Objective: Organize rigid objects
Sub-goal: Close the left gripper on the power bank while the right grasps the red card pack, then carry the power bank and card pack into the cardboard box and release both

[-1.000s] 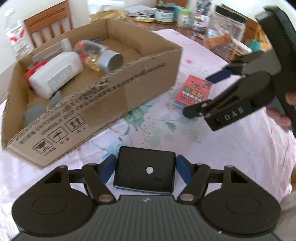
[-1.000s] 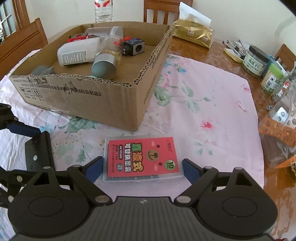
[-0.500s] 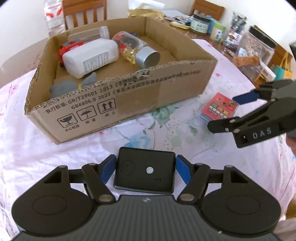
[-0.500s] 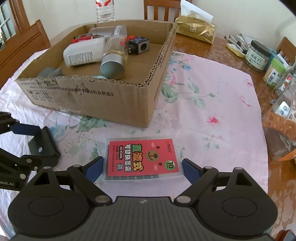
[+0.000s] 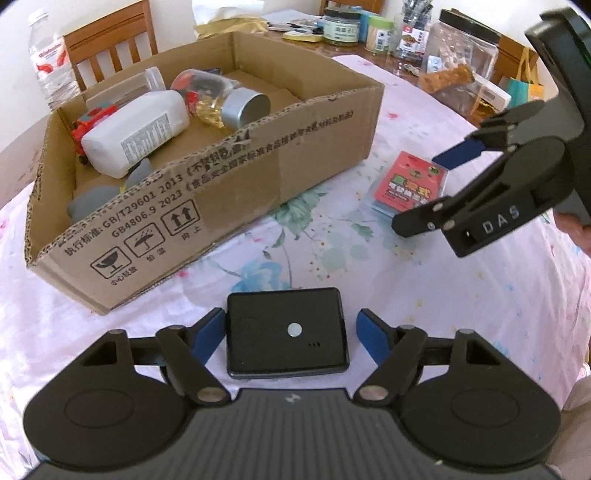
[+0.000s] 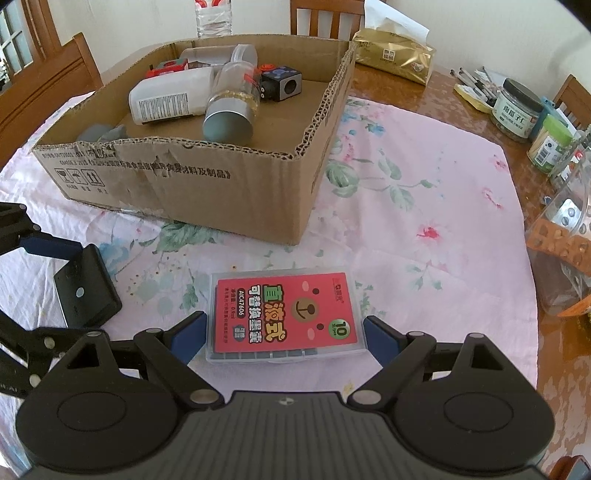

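My left gripper (image 5: 291,328) jaws are opening around the flat black plastic device (image 5: 287,332); my right gripper (image 6: 284,332) jaws stand open astride the red-labelled clear plastic case (image 6: 286,319); I'd close squarely before lifting.

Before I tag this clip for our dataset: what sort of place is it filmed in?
Most likely a home dining room. Wooden chairs stand around a wooden table under a flowered cloth, and food jars and a tissue pack sit along its far side.

Daylight falls on a wooden worktop (image 6: 436,92) under a pink floral cloth (image 6: 424,206). Wooden chairs (image 5: 110,48) stand round it against a pale wall (image 6: 480,33); a window (image 6: 14,33) shows left.
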A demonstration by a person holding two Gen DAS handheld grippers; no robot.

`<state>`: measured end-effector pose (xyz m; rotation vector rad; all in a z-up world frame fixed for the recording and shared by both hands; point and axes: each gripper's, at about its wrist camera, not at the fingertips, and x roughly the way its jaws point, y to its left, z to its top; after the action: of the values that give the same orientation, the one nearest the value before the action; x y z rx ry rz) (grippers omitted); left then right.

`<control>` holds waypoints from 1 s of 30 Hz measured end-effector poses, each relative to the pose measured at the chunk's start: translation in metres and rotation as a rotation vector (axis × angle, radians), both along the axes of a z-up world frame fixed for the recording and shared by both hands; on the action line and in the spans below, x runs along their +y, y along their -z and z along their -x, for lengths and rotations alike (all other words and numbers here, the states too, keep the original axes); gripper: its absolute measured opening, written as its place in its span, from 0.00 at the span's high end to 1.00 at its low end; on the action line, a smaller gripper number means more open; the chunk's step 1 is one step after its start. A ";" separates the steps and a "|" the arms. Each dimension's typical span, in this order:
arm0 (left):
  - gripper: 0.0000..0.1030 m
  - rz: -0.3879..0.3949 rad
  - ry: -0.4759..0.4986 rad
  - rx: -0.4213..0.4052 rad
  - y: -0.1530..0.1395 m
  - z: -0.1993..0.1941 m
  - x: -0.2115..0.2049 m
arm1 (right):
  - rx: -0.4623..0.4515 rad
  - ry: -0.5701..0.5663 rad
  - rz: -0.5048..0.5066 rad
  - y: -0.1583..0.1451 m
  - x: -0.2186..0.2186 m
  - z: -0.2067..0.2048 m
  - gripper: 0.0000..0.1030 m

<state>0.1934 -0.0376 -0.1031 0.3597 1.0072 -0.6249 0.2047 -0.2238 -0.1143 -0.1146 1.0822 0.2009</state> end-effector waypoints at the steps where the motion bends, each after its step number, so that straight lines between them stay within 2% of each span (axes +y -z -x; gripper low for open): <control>1: 0.31 0.002 -0.012 -0.002 -0.001 -0.001 0.001 | -0.002 -0.001 0.002 0.001 0.000 0.000 0.10; 5: 0.33 0.009 -0.053 -0.005 0.000 -0.001 0.001 | -0.020 -0.009 0.018 0.002 0.002 0.003 0.09; 14: 0.33 0.011 -0.113 -0.012 0.000 0.005 0.001 | -0.041 0.000 0.027 0.006 0.002 0.004 0.00; 23: 0.33 0.012 -0.152 -0.018 0.000 0.006 0.000 | -0.064 -0.010 0.020 0.008 0.000 0.005 0.00; 30: 0.33 0.018 -0.124 -0.021 0.000 0.008 0.003 | -0.072 -0.013 0.018 0.008 -0.001 0.006 0.00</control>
<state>0.1857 -0.0347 -0.1035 0.2846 0.9954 -0.5168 0.1985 -0.2244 -0.1225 -0.1435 1.0124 0.1973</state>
